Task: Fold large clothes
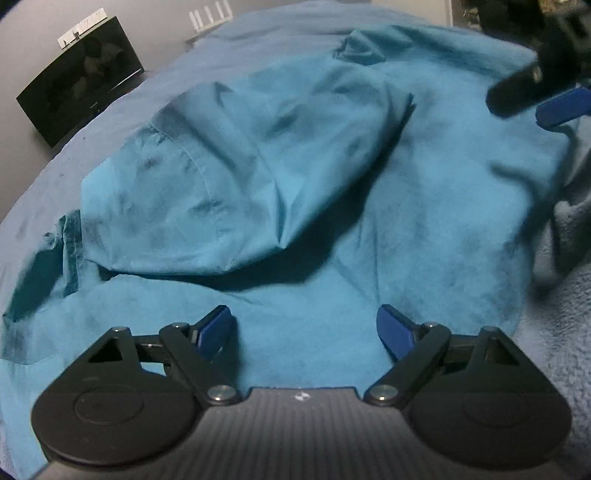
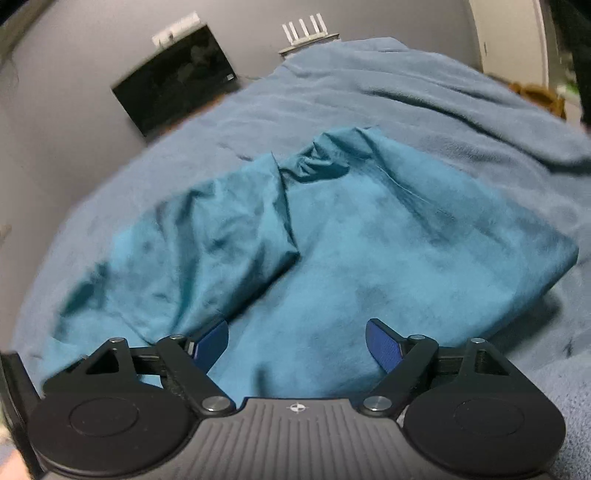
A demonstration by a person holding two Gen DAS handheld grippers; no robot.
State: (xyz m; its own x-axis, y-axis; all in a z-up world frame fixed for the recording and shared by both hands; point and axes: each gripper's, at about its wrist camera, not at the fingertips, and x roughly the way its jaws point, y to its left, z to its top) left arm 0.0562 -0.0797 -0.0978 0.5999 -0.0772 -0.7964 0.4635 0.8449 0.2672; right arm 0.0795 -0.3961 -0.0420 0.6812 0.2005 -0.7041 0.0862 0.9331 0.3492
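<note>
A large teal garment (image 1: 295, 177) lies partly folded on a blue-grey blanket (image 1: 229, 44), with one flap laid over its left half. My left gripper (image 1: 306, 328) is open and empty, just above the garment's near edge. My right gripper (image 2: 297, 339) is open and empty too, above the near part of the garment (image 2: 332, 240). In the left wrist view the right gripper (image 1: 532, 92) shows at the upper right, over the garment's far right side; its blue finger (image 1: 561, 107) is blurred.
A black monitor (image 2: 177, 77) stands against the grey wall beyond the bed. A white router with antennas (image 2: 308, 31) sits on a shelf behind the bed. A brown object (image 2: 535, 96) lies at the far right by a white door.
</note>
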